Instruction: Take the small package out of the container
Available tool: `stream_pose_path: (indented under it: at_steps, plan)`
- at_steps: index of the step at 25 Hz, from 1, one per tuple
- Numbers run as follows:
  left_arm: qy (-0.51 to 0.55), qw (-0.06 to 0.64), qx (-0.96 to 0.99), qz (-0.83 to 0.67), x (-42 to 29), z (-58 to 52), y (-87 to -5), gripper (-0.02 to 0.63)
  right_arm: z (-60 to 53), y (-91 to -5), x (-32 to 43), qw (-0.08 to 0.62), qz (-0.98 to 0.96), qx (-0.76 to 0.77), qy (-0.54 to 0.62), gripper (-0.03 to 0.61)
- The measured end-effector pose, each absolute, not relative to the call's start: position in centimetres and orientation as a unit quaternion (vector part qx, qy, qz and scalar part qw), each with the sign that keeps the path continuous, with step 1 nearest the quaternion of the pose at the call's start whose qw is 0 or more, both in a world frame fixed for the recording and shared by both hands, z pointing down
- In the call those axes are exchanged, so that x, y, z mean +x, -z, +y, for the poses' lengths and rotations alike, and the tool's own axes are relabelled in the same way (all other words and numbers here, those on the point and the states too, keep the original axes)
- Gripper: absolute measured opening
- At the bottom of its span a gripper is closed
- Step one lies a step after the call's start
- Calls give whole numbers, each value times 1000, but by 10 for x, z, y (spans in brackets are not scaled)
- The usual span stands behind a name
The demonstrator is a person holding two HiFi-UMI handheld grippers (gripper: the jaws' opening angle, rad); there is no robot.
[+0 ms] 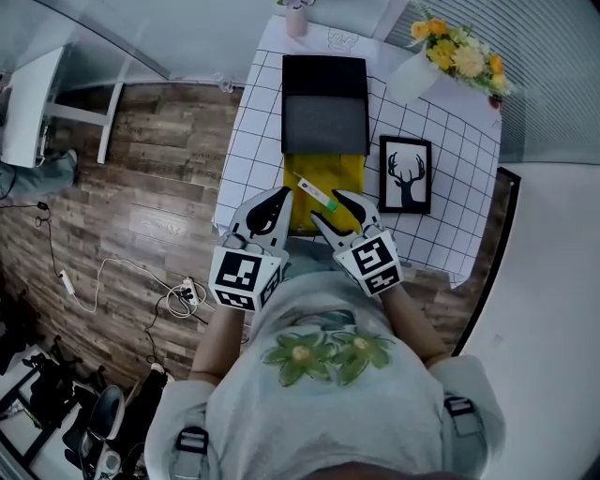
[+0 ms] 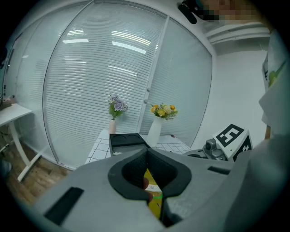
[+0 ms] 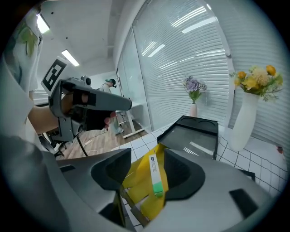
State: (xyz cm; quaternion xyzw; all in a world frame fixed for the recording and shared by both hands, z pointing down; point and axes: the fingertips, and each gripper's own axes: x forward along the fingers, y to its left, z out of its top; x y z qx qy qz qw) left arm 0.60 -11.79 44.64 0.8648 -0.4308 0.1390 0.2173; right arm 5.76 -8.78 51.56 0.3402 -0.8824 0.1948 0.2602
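Note:
The small package (image 1: 316, 192), a white strip with a green end, lies on a yellow sheet (image 1: 343, 178) at the near end of the white grid-patterned table (image 1: 459, 141). Behind it stands the black container (image 1: 324, 103). My right gripper (image 1: 339, 214) is open just short of the package; in the right gripper view the package (image 3: 154, 174) rests on the yellow sheet (image 3: 135, 181) between the spread jaws of that gripper (image 3: 142, 195), untouched by the pads. My left gripper (image 1: 272, 211) hovers at the sheet's left corner, jaws together. Its tips (image 2: 156, 199) leave a slit showing yellow behind.
A framed deer picture (image 1: 406, 175) lies right of the yellow sheet. A white vase of yellow flowers (image 1: 450, 52) stands at the far right corner, a pink vase (image 1: 296, 17) at the far edge. Wooden floor with cables (image 1: 178, 295) lies to the left.

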Motion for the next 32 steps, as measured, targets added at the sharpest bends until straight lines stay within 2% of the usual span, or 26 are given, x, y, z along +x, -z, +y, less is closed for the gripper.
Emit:
stream_pose_path:
  at_steps: [32]
  plan:
    - [-156, 242, 850, -442, 2, -122, -467, 6, -97, -593, 49, 355, -863, 289, -216, 209]
